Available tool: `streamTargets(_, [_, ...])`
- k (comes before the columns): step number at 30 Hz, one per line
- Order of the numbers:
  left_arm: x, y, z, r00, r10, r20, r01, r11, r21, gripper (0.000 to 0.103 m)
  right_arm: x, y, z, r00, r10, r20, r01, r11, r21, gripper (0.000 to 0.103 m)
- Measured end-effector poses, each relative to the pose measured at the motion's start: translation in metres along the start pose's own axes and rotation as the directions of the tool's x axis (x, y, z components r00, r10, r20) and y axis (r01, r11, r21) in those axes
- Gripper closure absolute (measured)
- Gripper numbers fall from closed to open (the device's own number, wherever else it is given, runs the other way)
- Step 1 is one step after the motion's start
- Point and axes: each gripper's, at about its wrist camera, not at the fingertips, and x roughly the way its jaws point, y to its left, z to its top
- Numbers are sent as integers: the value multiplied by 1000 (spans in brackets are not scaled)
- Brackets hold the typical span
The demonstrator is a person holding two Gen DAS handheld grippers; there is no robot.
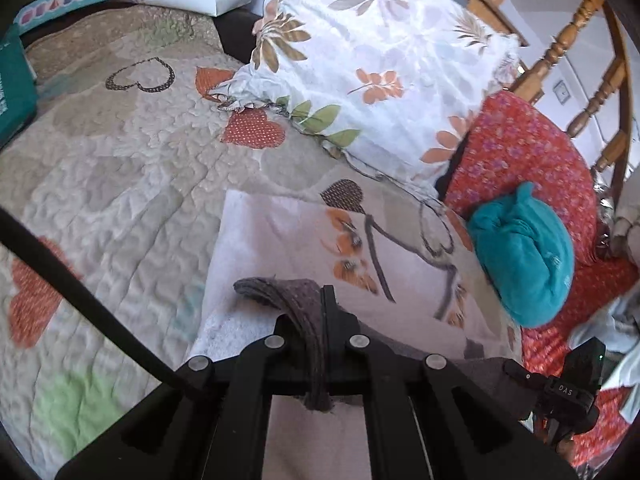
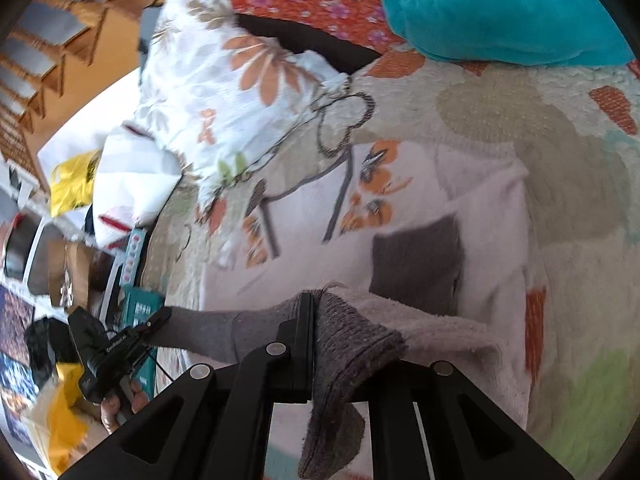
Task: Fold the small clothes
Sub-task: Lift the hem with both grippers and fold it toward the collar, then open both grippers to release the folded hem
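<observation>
Both my grippers, L (image 1: 320, 312) & R (image 2: 314, 320), clenched on grey cuff (image 2: 352, 344); garment (image 2: 420, 208) soft, floppy; grip hems.

White letters "DAS" stand on the black device (image 1: 570, 390) at the lower right.
</observation>
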Motion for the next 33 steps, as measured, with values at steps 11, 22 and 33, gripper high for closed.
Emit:
streamTargets(11, [67,11,35,998,58,-11,-58,996,-72,58,45,-45,64,999,23,47,-28,994,103,84])
streamTargets(22, [45,26,40,991,126,34,-124,991,-56,32,23,-42,72,977,-154,147,151,988,32,35])
streamTargets(33, [3,45,15,971,240,8,-239,963,127,32,-7,-42,16,929,-361,78,368,924,-107,35])
